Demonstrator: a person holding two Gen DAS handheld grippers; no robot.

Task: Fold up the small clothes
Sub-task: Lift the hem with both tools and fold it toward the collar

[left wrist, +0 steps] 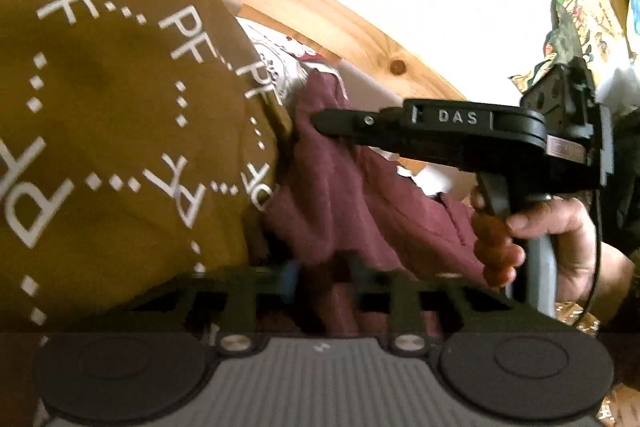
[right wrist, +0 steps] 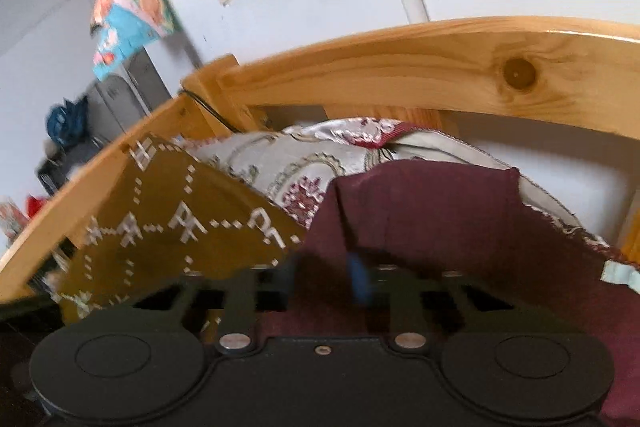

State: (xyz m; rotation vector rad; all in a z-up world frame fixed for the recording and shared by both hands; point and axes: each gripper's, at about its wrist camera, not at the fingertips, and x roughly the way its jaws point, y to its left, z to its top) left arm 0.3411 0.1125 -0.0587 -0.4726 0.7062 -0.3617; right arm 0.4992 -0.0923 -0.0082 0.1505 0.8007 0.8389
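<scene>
A maroon garment (left wrist: 352, 187) hangs lifted in front of both cameras; it also fills the lower right of the right wrist view (right wrist: 432, 211). My left gripper (left wrist: 320, 267) is shut on its lower edge, fingers mostly hidden by cloth. My right gripper (left wrist: 320, 121), seen from the side in the left wrist view, is shut on the garment's upper edge; in its own view (right wrist: 340, 279) the fingers are buried in the maroon cloth. A mustard cloth with white "PF" print (left wrist: 100, 107) lies to the left, also in the right wrist view (right wrist: 168, 223).
A patterned white-and-red bedspread (right wrist: 288, 163) lies behind the clothes. A pine bed rail (right wrist: 400, 67) curves across behind it, also visible in the left wrist view (left wrist: 320, 11). The white wall carries coloured pictures (right wrist: 128, 7). A shelf with clutter (right wrist: 68, 131) is at left.
</scene>
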